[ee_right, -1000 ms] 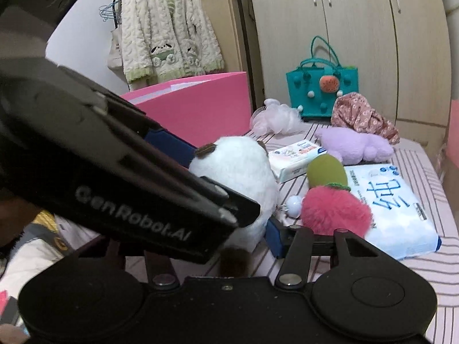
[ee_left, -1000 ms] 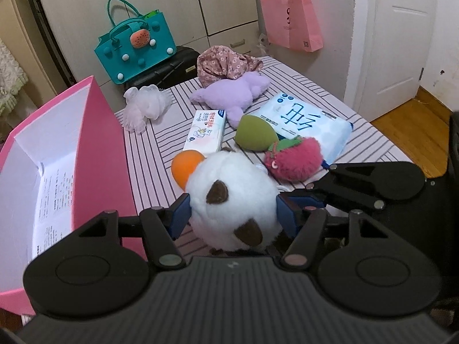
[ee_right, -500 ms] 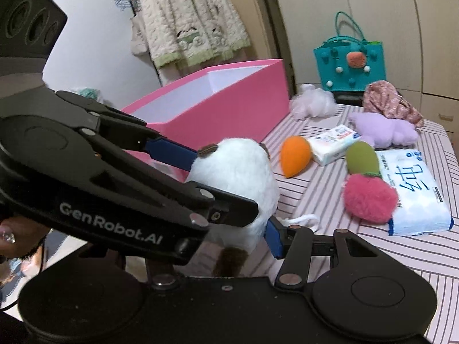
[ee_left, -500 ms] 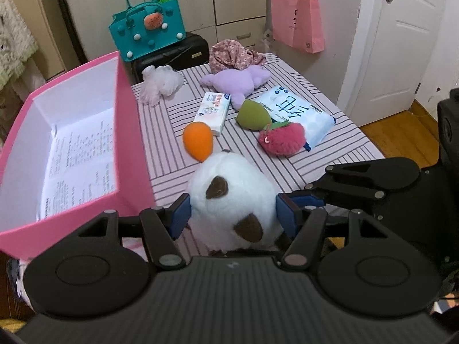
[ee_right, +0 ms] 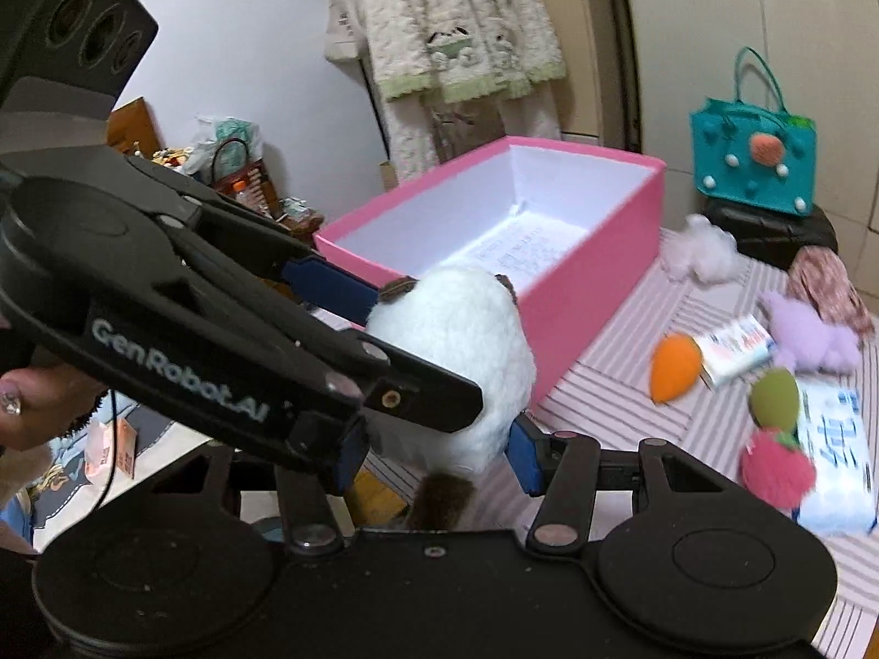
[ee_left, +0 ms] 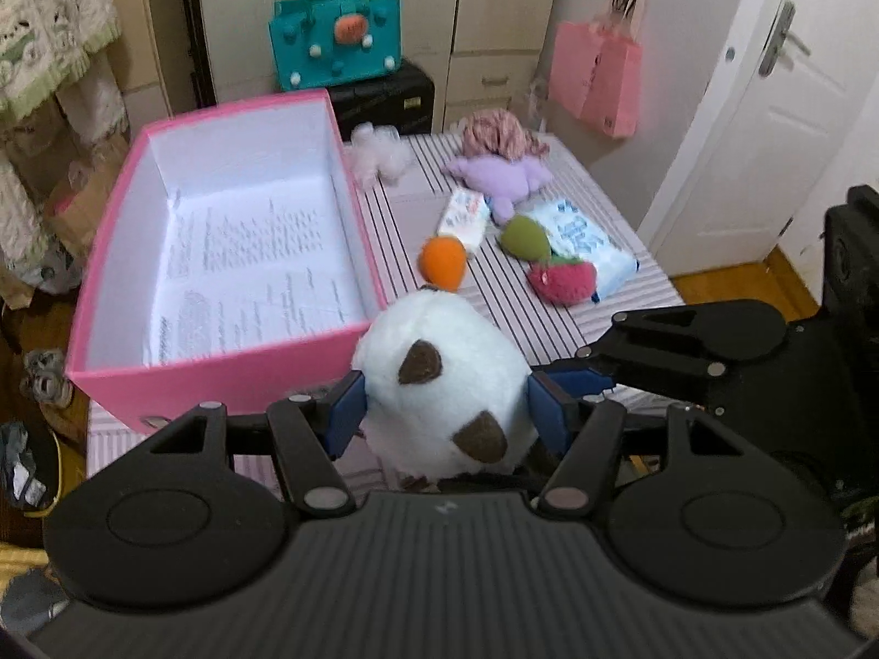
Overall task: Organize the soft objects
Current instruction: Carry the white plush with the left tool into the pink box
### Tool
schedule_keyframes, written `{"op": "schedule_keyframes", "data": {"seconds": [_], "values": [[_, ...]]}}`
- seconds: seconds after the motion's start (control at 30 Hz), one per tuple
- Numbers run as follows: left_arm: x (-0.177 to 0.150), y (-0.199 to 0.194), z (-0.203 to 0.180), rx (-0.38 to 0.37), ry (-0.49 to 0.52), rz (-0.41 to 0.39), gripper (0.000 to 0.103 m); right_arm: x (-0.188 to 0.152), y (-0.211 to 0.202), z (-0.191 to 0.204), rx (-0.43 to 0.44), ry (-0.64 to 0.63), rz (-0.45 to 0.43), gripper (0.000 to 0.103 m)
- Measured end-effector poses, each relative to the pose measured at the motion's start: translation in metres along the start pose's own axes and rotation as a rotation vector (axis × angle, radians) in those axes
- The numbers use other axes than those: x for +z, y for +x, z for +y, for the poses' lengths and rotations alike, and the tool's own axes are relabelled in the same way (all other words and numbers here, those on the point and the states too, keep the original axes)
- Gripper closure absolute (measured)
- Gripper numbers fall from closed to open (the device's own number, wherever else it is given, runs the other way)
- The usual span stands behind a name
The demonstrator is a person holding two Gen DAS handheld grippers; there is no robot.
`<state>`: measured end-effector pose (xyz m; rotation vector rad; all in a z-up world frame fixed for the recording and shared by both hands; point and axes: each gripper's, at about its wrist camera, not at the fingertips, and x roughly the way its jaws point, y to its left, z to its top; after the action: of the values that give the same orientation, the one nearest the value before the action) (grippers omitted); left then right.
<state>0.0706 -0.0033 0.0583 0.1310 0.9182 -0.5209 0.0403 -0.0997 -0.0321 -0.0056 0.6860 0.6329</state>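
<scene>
A white plush toy with brown ears [ee_left: 445, 384] is held in the air by both grippers. My left gripper [ee_left: 445, 412] is shut on its sides. My right gripper [ee_right: 434, 447] is shut on it too, from the right; the toy shows in the right wrist view [ee_right: 461, 351]. An open pink box [ee_left: 351, 203] with white paper inside stands on the striped table, left of the toy, and shows in the right wrist view [ee_right: 604, 252]. On the table lie an orange plush [ee_left: 442, 261], a green plush [ee_left: 524, 236], a pink strawberry plush [ee_left: 560, 280] and a purple plush [ee_left: 502, 181].
A tissue pack [ee_left: 582, 239], a small wipes pack [ee_left: 464, 214], a white puff [ee_left: 379, 156] and a floral cloth [ee_left: 497, 134] lie on the striped table [ee_left: 494, 318]. A teal bag [ee_left: 335, 38] sits on a black case behind. A door is at the right.
Both grippers have lifted the white plush up and back from the table. The pink box's open inside has come into view at the left.
</scene>
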Motion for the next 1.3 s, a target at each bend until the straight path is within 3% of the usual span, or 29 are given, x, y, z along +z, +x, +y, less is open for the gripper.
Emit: {"op": "schedule_keyframes", "data": {"seconds": [0.2,0.37,0.63,1.0,1.3], "values": [[0.010,-0.030,0.031,-0.016,-0.014,-0.099,0.041,0.039,0.000,0.014,-0.019,-0.063,-0.053,0.045],[0.029,-0.049,0.048,0.014,0.064,-0.209,0.041,0.074,0.007,0.022,-0.041,-0.152,-0.106,0.045],[0.068,-0.041,0.089,0.005,0.003,-0.320,0.040,0.121,0.033,-0.004,-0.043,-0.177,-0.159,0.045],[0.118,0.031,0.139,0.071,-0.117,-0.314,0.040,0.163,0.112,-0.067,0.031,-0.080,-0.098,0.045],[0.148,0.096,0.184,0.049,-0.222,-0.189,0.040,0.175,0.170,-0.085,-0.073,-0.216,0.001,0.045]]}}
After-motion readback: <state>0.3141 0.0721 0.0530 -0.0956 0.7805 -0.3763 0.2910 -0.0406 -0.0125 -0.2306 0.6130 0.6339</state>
